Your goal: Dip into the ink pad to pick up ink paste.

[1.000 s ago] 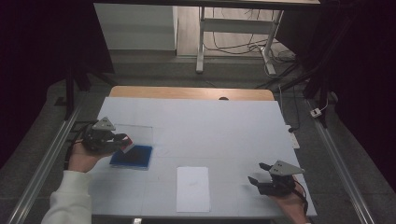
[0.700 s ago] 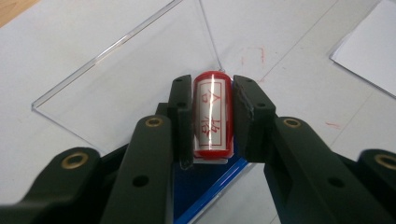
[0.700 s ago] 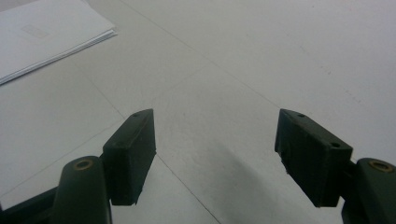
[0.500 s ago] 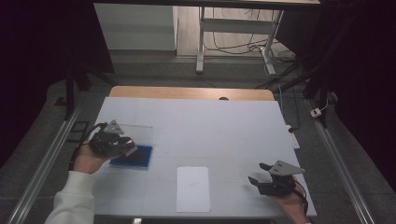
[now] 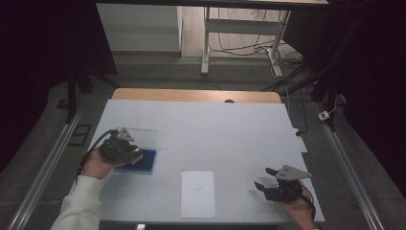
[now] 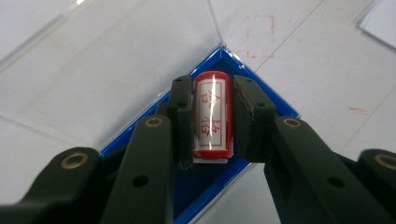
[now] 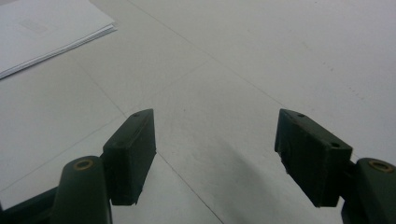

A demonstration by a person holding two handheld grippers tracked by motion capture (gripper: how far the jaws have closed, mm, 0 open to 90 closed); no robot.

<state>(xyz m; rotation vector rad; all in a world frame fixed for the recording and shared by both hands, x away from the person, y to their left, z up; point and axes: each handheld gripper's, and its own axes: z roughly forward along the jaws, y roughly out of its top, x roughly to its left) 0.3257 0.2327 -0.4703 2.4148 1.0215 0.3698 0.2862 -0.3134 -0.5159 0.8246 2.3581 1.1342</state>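
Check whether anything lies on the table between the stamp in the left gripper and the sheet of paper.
Nothing visible does. The left gripper holds the stamp over the blue ink pad; bare table runs to the paper.

The high view is looking forward and down on the counter (image 5: 215, 129). Each claw camera is sitting close above it (both sharing its white top).

Layout on the worktop (image 5: 215, 129)

The stamp (image 6: 211, 114) is held over the ink pad case (image 5: 140, 161) at the left; a paper sheet (image 5: 197, 193) lies centre-front, the right tongs (image 5: 262, 179) beside it.
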